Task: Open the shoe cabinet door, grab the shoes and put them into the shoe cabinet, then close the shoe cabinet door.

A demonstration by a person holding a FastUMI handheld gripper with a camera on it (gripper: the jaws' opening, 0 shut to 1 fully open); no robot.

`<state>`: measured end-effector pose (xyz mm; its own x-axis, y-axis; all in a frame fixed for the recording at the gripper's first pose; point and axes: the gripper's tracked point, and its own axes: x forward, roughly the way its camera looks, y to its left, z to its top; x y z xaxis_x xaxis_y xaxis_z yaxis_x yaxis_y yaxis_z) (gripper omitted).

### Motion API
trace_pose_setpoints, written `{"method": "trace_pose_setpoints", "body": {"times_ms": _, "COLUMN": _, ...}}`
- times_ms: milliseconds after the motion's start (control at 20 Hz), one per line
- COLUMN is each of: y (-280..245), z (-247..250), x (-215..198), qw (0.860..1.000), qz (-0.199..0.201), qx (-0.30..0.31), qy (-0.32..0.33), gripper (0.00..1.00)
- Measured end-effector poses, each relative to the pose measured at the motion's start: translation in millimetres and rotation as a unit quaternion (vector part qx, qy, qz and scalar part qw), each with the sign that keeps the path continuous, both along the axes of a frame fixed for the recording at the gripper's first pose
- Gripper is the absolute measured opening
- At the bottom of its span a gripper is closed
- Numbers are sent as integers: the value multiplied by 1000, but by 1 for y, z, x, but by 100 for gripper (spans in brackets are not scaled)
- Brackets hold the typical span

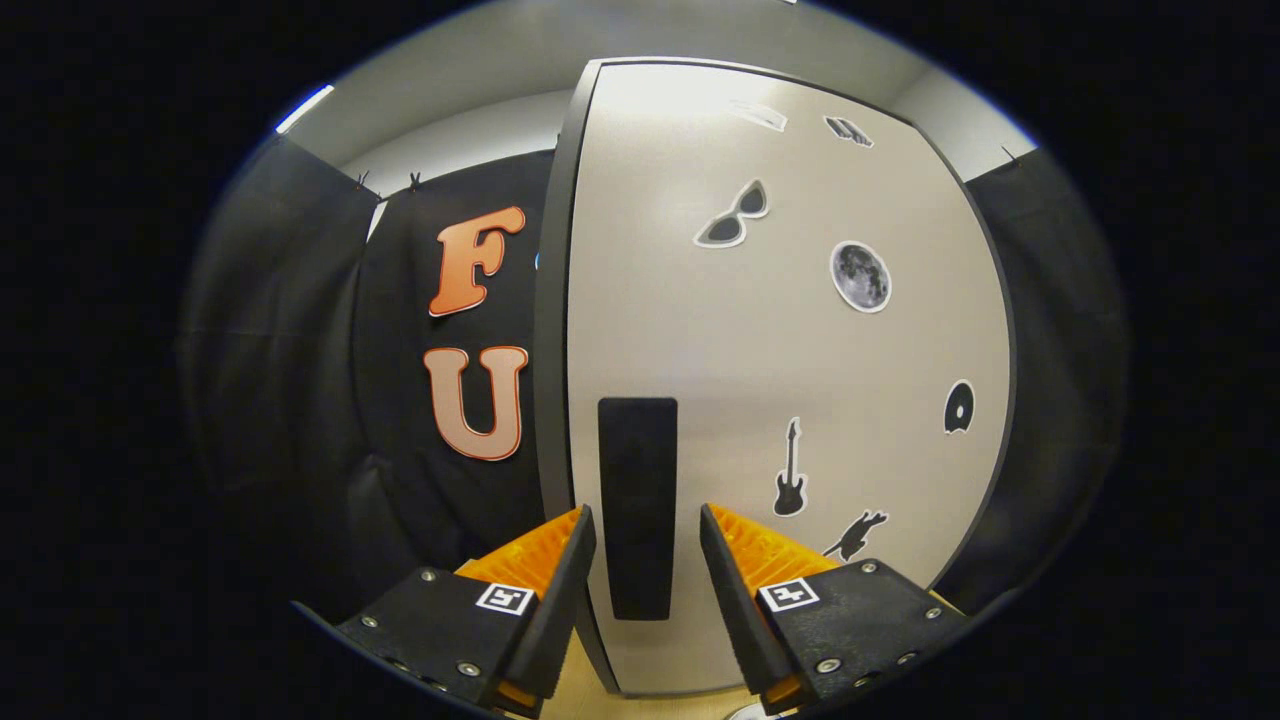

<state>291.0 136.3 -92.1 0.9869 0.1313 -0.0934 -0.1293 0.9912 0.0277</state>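
Jaws of my gripper stand open astride the dark handle on the closed shoe cabinet door; door-opening step, I judge; next: close on handle, pull outward.

Bright light is falling from above, glaring off the top of the pale cabinet door. The fisheye lens is bending its edges outward. The black wall is perhaps losing detail in shadow.
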Motion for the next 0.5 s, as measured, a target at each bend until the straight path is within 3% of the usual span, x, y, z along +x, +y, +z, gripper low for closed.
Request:
{"method": "trace_pose_setpoints", "body": {"times_ms": 250, "y": -1, "z": 0, "x": 2, "qw": 1000, "qz": -4, "qx": 3, "qy": -1, "gripper": 39}}
{"method": "trace_pose_setpoints", "body": {"times_ms": 500, "y": 0, "z": 0, "x": -1, "qw": 1000, "qz": 8, "qx": 6, "qy": 5, "gripper": 33}}
